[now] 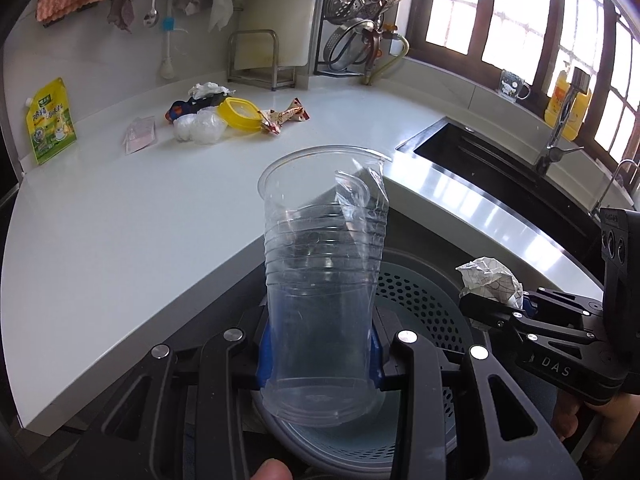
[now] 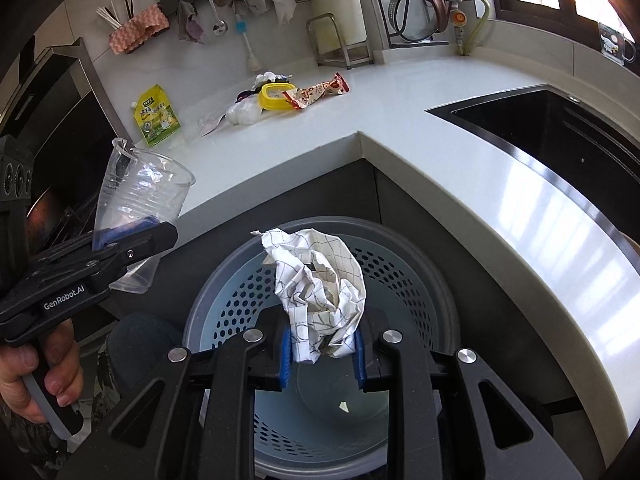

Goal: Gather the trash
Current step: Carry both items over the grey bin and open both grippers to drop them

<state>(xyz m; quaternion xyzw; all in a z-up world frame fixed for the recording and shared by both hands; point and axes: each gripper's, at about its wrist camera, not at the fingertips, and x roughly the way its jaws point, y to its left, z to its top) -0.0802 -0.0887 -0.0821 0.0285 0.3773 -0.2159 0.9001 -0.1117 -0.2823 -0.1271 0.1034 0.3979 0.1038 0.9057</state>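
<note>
My left gripper (image 1: 318, 356) is shut on a clear plastic cup (image 1: 324, 280) with a torn rim, held upright over the perforated grey-blue trash bin (image 1: 420, 292). My right gripper (image 2: 322, 354) is shut on a crumpled checked paper ball (image 2: 320, 288), held above the same bin (image 2: 224, 300). In the right wrist view the cup (image 2: 140, 208) and left gripper (image 2: 132, 244) sit at the left. In the left wrist view the paper ball (image 1: 490, 280) and right gripper (image 1: 496, 308) sit at the right. More trash lies on the white counter: a snack wrapper (image 1: 284, 116), yellow lid (image 1: 240, 114), white plastic bags (image 1: 200, 126).
A yellow-green pouch (image 1: 50, 120) stands at the counter's far left. A black sink (image 1: 500, 176) with a tap (image 1: 560, 136) lies right. A rack with pot lids (image 1: 360, 20) and a cutting board (image 1: 276, 20) stand at the back wall. A small scrap (image 2: 344, 406) lies in the bin.
</note>
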